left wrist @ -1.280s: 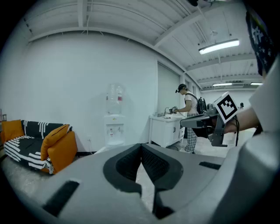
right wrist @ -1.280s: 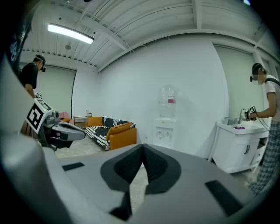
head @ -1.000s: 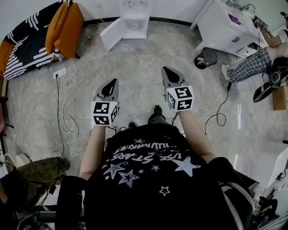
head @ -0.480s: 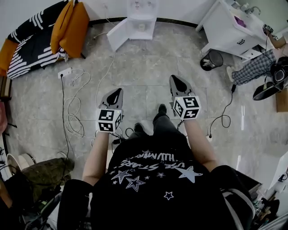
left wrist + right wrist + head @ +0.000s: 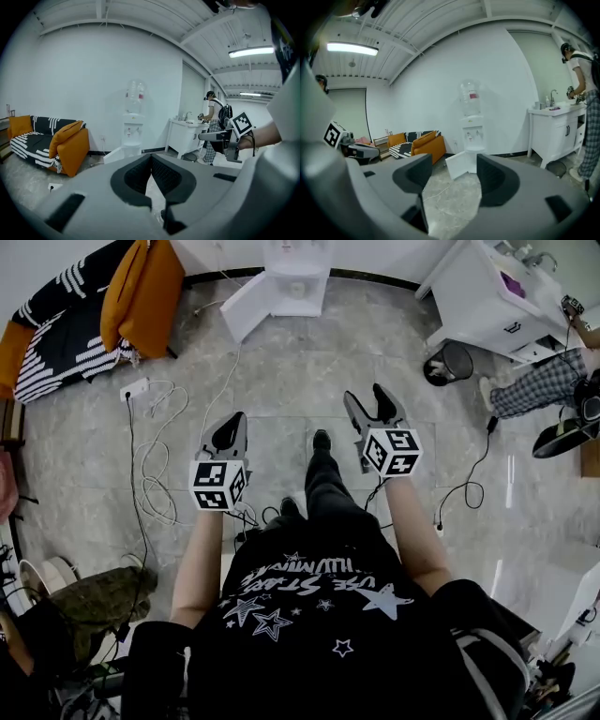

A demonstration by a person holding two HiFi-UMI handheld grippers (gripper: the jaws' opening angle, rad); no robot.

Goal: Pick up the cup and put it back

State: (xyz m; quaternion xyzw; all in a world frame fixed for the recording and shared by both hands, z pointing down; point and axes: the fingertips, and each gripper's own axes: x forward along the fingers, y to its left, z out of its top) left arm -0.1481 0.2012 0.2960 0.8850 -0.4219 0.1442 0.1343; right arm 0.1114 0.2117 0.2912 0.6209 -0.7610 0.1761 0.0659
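Note:
I cannot make out a cup in any view. My left gripper (image 5: 230, 424) hangs over the grey tiled floor with its jaws shut and nothing in them; in its own view the pads (image 5: 151, 158) meet. My right gripper (image 5: 367, 397) is held a little farther forward, its jaws opening with nothing between them (image 5: 452, 172). Both point toward a white water dispenser (image 5: 286, 277) at the far wall, whose lower cabinet door (image 5: 246, 310) stands open. The dispenser (image 5: 472, 125) lies straight ahead in the right gripper view.
An orange sofa (image 5: 141, 292) with a striped blanket stands at the far left. A white sink cabinet (image 5: 487, 301) and a black bin (image 5: 448, 362) are at the far right, next to another person (image 5: 553, 381). Cables (image 5: 150, 465) and a power strip (image 5: 131, 390) lie on the floor.
The right gripper's jaws, shut in both earlier frames, now stand apart. The person has stepped forward with one foot. The left gripper stays shut.

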